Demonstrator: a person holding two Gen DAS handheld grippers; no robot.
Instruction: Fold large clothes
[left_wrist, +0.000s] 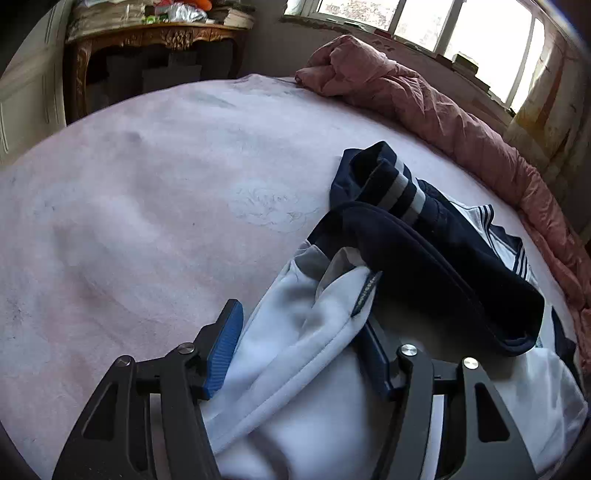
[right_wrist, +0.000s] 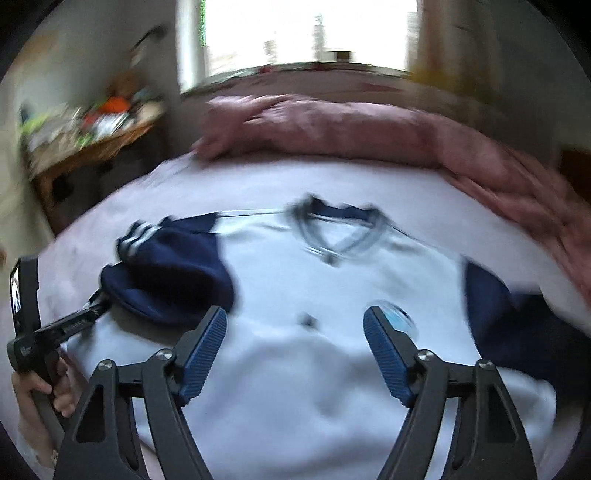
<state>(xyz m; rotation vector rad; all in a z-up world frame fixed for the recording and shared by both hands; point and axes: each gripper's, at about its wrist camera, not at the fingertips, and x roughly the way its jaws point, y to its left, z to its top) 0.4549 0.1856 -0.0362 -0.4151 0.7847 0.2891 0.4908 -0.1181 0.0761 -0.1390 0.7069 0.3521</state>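
Note:
A white jacket (right_wrist: 288, 280) with navy sleeves lies front up on the pale pink bed (right_wrist: 229, 188), collar (right_wrist: 332, 232) toward the far side. Its left navy sleeve (right_wrist: 173, 266), with white cuff stripes, is folded in over the body. In the left wrist view my left gripper (left_wrist: 306, 325) has its jaws wide apart, with the jacket's white hem edge (left_wrist: 295, 332) bunched between them and the navy sleeve (left_wrist: 436, 266) just beyond. My right gripper (right_wrist: 295, 325) is open and empty, hovering over the jacket's lower front. The left gripper also shows at left in the right wrist view (right_wrist: 85, 314).
A rumpled pink duvet (right_wrist: 369, 129) runs along the far and right side of the bed. A carved wooden table (left_wrist: 155, 40) piled with clutter stands beyond the bed's left corner. Windows (left_wrist: 443, 26) are behind. The right wrist view is motion-blurred.

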